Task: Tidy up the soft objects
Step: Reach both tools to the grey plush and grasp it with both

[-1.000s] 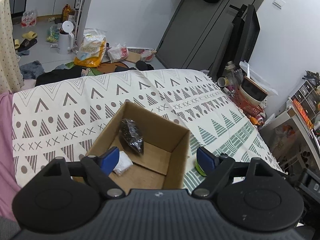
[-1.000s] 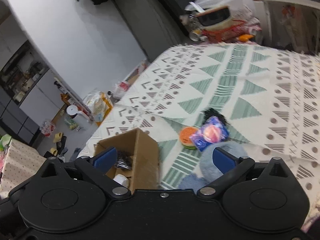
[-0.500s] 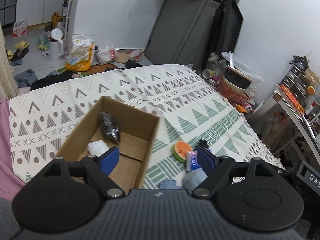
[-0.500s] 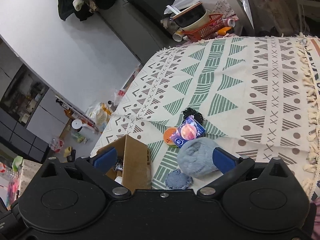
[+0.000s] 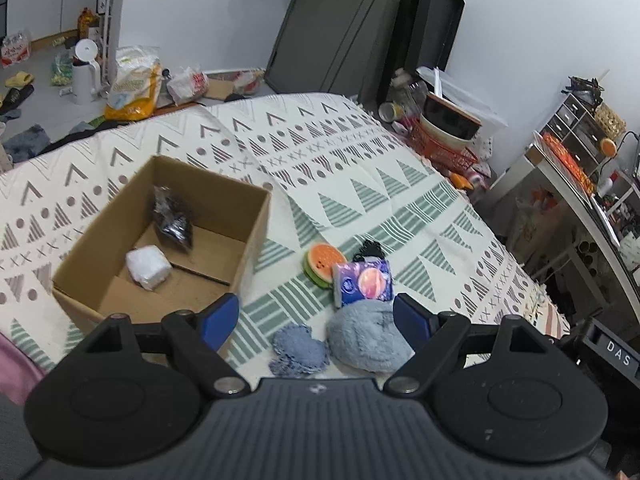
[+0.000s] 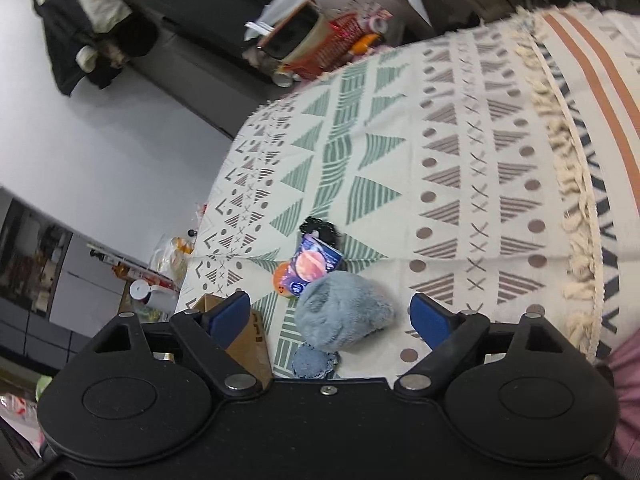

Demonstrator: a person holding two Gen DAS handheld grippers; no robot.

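Observation:
An open cardboard box stands on the patterned bedspread; inside lie a black crinkly bag and a white wrapped bundle. To its right lies a cluster: a watermelon-slice pad, a purple tissue pack, a black lacy piece, a fluffy grey-blue item and a small denim piece. My left gripper hangs open above the denim piece and the fluffy item. My right gripper is open too, with the fluffy item between its fingers below; the tissue pack and box corner show there.
The bedspread has a tasselled fringe along one side. Beyond the bed are a red basket with a bowl, a dark wardrobe, a cluttered shelf, and bags and a white kettle on the floor.
Both grippers moved from over the box toward the cluster of soft items. The fluffy item and denim piece came into the left view, and the right view tilted toward the fringe.

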